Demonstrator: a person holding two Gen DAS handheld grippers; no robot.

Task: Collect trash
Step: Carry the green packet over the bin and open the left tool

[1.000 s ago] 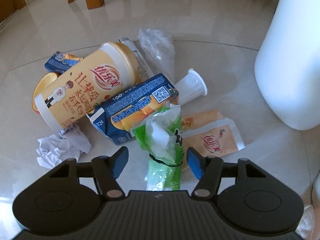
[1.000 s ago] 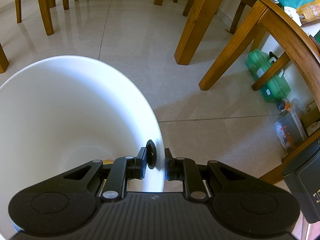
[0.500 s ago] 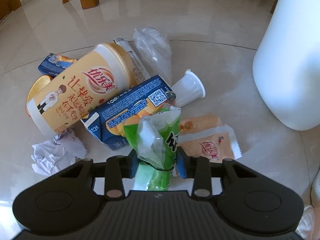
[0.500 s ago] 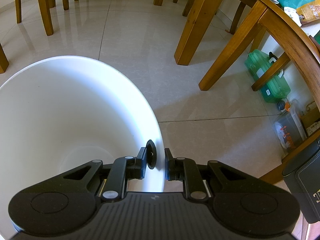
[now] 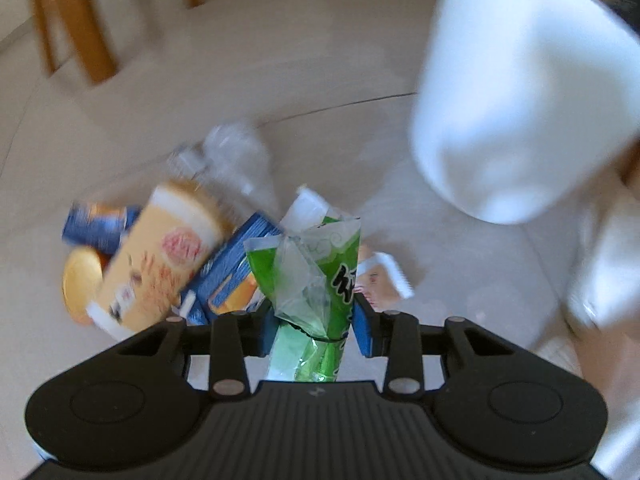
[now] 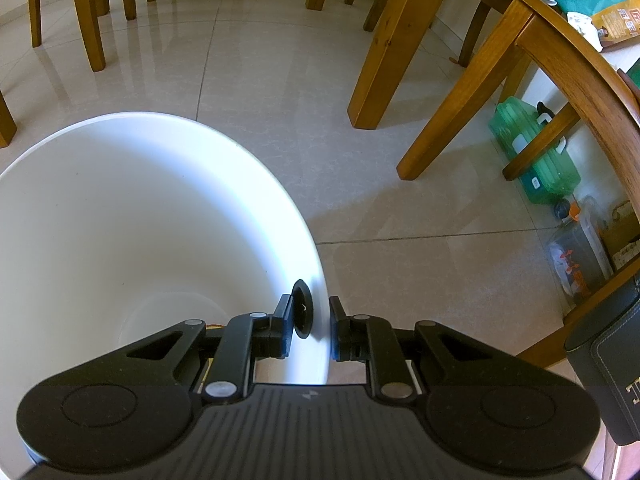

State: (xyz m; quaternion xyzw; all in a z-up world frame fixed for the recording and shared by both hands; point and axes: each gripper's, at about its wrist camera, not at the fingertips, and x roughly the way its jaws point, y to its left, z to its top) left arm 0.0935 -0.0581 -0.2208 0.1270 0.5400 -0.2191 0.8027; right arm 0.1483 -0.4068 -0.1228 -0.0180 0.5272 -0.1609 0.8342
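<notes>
Left tool: jaws closed on a green wrapper, the blue pads pinching its lower half; the torn, crinkled top is standing up above the pads, clear of the floor. The view is blurred.

Just beyond the left tool, lying on the tiled floor: a blue carton on its side; a tall yellow cup tipped over and leaning against it; an orange lid at the cup's base; a second small blue packet behind the cup; a pale orange sachet just to the right of the wrapper; a clear plastic bag farther back. Details on these are too smeared to read.

Farther right: a white bin, standing apart from the heap. Wooden chair legs are showing at the back left.

Right tool: jaws closed on the rim of the white bin, one pad inside the wall and one outside, with a round black piece pressing against the inner face. The bin is tilting toward the viewer, and something small and orange is barely showing at its bottom behind the tool.

Beyond the bin: bare floor tiles, then table and chair legs. To the right, under the chair, a green plastic jug is standing with other containers beside it.
</notes>
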